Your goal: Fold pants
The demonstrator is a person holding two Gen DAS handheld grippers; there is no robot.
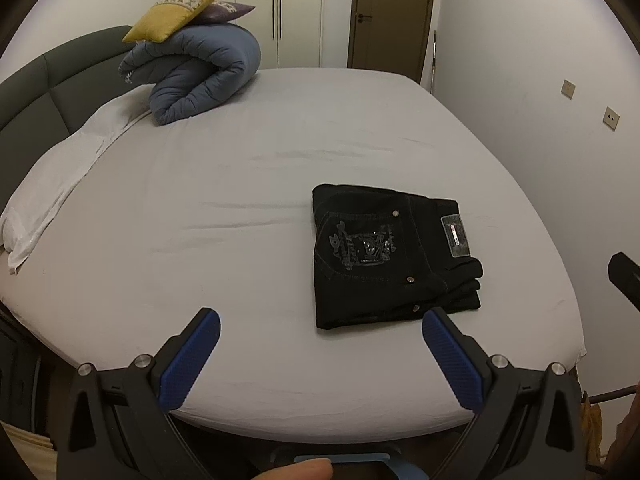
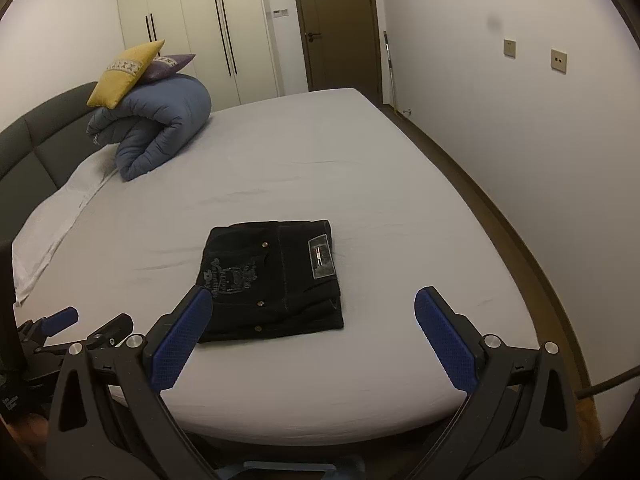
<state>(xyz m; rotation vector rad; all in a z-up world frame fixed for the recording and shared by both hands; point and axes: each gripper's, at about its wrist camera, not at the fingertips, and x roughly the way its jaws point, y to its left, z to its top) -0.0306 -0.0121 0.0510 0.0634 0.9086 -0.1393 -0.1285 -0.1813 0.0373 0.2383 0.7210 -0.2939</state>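
Left wrist view shows me the black pants [image 1: 394, 258] folded into a neat stack on the bed [image 1: 260, 200] near its front edge. My left gripper [image 1: 320, 322] and right gripper [image 2: 313, 304] hover spread wide, fingers [image 1: 192, 360] holding nothing.

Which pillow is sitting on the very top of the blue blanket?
The yellow pillow with the patterned band. It leans over the purple pillow, which peeks out behind it on the rolled blue blanket.

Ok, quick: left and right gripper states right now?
Left gripper: open, holding nothing, back from the folded pants.
Right gripper: open, holding nothing, fingers clear of the pants.
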